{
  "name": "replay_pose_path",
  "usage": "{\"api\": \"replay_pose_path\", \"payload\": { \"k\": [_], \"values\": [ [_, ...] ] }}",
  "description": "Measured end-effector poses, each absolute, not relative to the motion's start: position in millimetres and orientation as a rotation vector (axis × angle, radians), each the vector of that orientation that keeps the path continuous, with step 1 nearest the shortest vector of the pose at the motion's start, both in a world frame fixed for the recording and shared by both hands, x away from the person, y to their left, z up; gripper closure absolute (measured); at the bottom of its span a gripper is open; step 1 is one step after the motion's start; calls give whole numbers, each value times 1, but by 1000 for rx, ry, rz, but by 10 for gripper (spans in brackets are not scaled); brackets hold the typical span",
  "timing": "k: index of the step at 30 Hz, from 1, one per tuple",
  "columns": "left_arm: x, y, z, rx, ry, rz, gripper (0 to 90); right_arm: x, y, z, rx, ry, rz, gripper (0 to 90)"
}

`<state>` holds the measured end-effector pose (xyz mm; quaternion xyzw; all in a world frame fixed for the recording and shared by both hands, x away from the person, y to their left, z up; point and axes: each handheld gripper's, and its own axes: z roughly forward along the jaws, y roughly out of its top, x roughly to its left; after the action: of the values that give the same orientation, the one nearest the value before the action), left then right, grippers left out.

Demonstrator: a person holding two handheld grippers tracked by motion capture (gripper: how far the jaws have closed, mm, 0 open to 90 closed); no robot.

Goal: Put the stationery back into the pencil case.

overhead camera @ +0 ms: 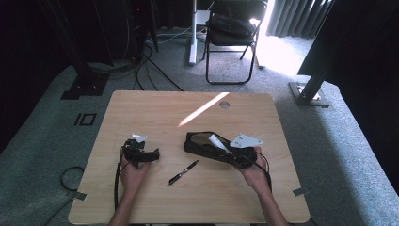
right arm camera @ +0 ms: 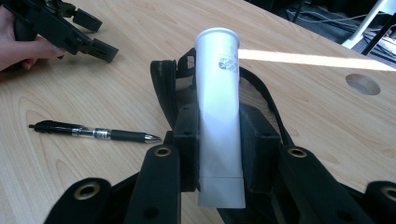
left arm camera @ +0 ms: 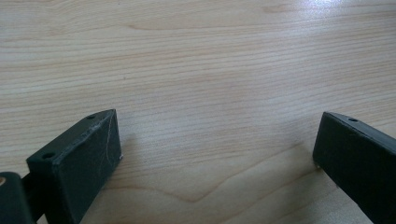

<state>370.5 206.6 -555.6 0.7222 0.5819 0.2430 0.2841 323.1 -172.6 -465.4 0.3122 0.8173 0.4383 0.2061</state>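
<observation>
A white tube stands between the black jaws of my right gripper, which is shut on its lower part; its flared end points away from the camera. Right behind the tube lies an open black pouch. In the high view the right gripper is at the right centre of the table with the tube over the pouch. My left gripper rests at the left, held in a hand. Its jaws stand wide open over bare wood.
A black pen lies between the two hands, toward the front; it is also left of the right gripper's jaws. The wooden table has a round cable hole at the back. A folding chair stands beyond it.
</observation>
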Motion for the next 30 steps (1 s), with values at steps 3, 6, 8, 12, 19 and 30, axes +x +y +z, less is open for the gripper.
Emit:
{"api": "replay_pose_path", "payload": {
  "k": [3, 6, 8, 12, 19, 30],
  "values": [
    [371, 207, -556, 1932, 1557, 650, 12, 325, -173, -467, 875, 2275, 1222, 710],
    [371, 207, -556, 1933, 1557, 650, 13, 327, -173, -468, 885, 2275, 1222, 710],
    [371, 207, -556, 1933, 1557, 650, 12, 327, -174, -468, 885, 2276, 1220, 710],
    [371, 207, -556, 1932, 1557, 650, 13, 330, -174, -470, 891, 2278, 1218, 710],
    [371, 207, -556, 1932, 1557, 650, 13, 332, -174, -472, 896, 2283, 1212, 710],
    [371, 207, -556, 1933, 1557, 650, 12, 337, -173, -474, 902, 2287, 1209, 710]
  ]
}}
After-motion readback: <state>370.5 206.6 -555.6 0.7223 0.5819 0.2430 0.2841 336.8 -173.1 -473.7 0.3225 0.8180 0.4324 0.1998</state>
